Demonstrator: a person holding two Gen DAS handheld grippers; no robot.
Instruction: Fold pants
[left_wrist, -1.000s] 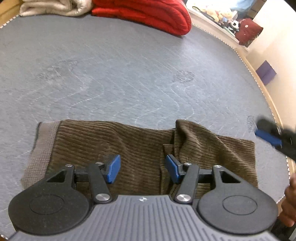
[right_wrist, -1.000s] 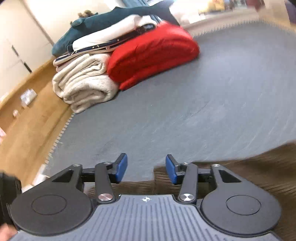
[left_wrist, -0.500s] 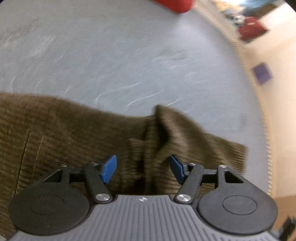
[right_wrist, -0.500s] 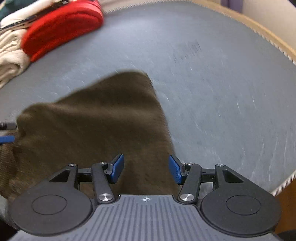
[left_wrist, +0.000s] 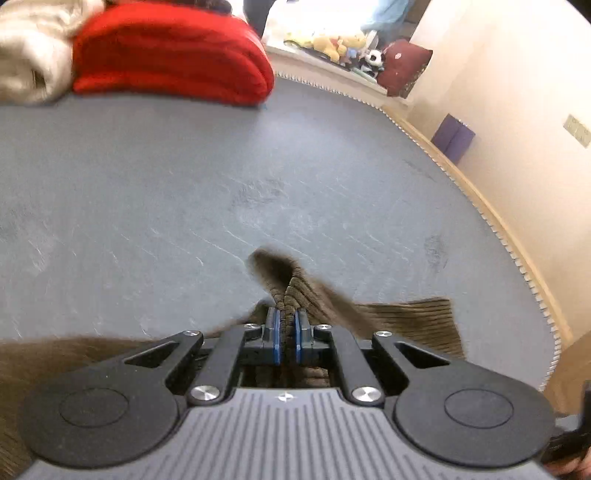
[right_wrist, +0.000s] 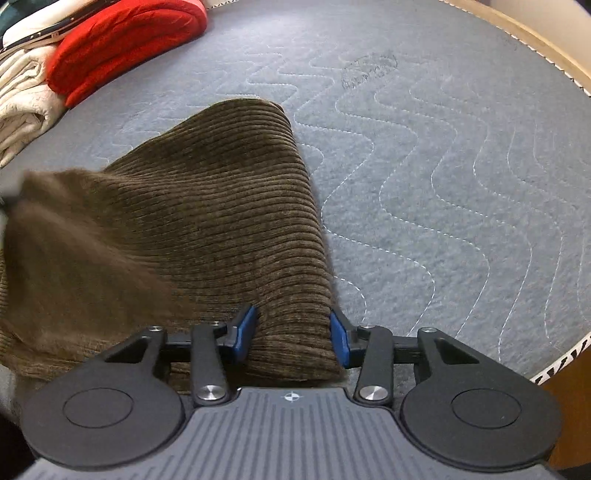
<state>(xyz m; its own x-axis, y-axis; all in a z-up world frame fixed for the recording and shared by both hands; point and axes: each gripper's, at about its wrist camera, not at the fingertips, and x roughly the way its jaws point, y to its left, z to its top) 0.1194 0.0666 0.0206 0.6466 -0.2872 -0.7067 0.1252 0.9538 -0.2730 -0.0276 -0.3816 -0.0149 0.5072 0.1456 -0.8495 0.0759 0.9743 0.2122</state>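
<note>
The brown corduroy pants (right_wrist: 207, 206) lie on a grey quilted mat (right_wrist: 443, 155). In the left wrist view my left gripper (left_wrist: 286, 334) is shut on a raised fold of the pants (left_wrist: 295, 291), which bunches up between the blue pads. In the right wrist view my right gripper (right_wrist: 291, 334) is open, its blue pads straddling the near right edge of the pants without pinching it. The left part of the cloth is blurred.
A folded red blanket (left_wrist: 170, 55) and a beige one (left_wrist: 29, 59) sit at the mat's far side; they also show in the right wrist view, the red one (right_wrist: 122, 48) beside the beige (right_wrist: 22, 99). The mat's stitched edge (left_wrist: 517, 251) runs along the right, by a wall.
My left gripper has closed on a fold of the pants and lifted it. My right gripper swung over to the pants' right edge and stays open.
</note>
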